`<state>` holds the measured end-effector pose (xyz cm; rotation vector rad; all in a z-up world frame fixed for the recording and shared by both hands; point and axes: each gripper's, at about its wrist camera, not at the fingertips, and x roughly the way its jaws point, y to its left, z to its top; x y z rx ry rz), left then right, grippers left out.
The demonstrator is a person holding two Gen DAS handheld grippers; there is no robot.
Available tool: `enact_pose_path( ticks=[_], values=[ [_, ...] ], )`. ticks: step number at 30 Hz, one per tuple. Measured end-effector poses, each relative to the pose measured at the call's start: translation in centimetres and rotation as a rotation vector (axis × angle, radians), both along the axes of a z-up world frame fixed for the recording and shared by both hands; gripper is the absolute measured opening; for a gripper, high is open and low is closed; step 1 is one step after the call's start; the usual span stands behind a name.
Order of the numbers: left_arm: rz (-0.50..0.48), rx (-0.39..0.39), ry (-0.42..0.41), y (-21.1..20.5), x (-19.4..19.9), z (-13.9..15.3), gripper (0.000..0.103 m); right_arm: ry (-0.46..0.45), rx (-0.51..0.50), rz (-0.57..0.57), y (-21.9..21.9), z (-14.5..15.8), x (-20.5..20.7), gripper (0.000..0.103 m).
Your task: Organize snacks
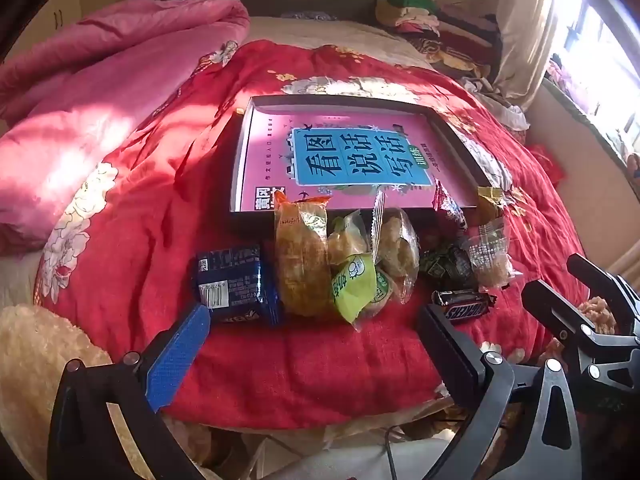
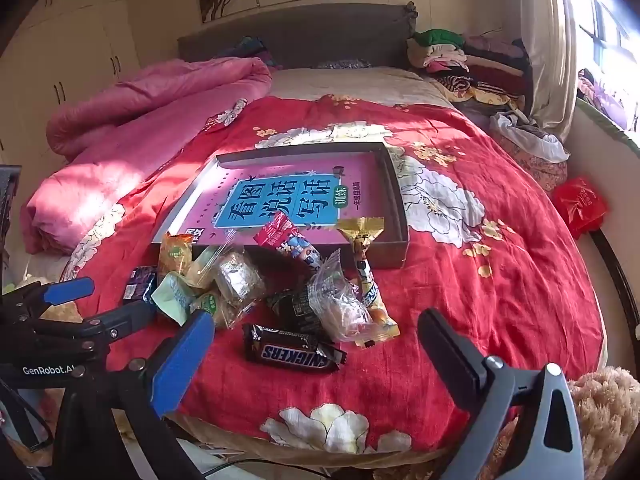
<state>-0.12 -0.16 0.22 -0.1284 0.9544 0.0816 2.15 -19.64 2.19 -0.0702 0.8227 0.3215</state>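
Note:
A pile of wrapped snacks lies on the red floral quilt (image 1: 304,364) in front of a shallow grey box (image 1: 240,160) with a pink book in it. The pile holds a blue biscuit pack (image 1: 234,284), an orange-topped pastry (image 1: 300,260), a green pack (image 1: 352,286) and a Snickers bar (image 1: 464,306). My left gripper (image 1: 312,316) is open and empty, just short of the pile. My right gripper (image 2: 316,328) is open and empty, with the Snickers bar (image 2: 292,352) between its fingers' line. The box (image 2: 394,248) lies beyond.
A pink duvet (image 2: 132,128) is heaped at the left of the bed. Folded clothes (image 2: 460,60) are stacked by the headboard. A red bag (image 2: 580,204) lies off the bed's right side. A tan plush blanket (image 2: 600,408) lies at the near edge.

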Motion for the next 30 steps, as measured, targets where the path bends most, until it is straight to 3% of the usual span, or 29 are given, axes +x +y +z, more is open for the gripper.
enact_pose_path(
  ticks=[4,8,30],
  values=[
    [0.010,0.020,-0.022,-0.9,-0.5,0.4,0.103,-0.012,-0.022,0.007,0.3,0.1,-0.1,0.103],
    [0.015,-0.035,0.015,0.7,0.0,-0.2,0.103,-0.010,-0.019,0.014,0.4,0.2,-0.1,0.103],
    [0.017,-0.019,0.010,0.7,0.1,0.0,0.103,-0.013,-0.028,0.017,0.6,-0.1,-0.2,0.103]
  ],
)
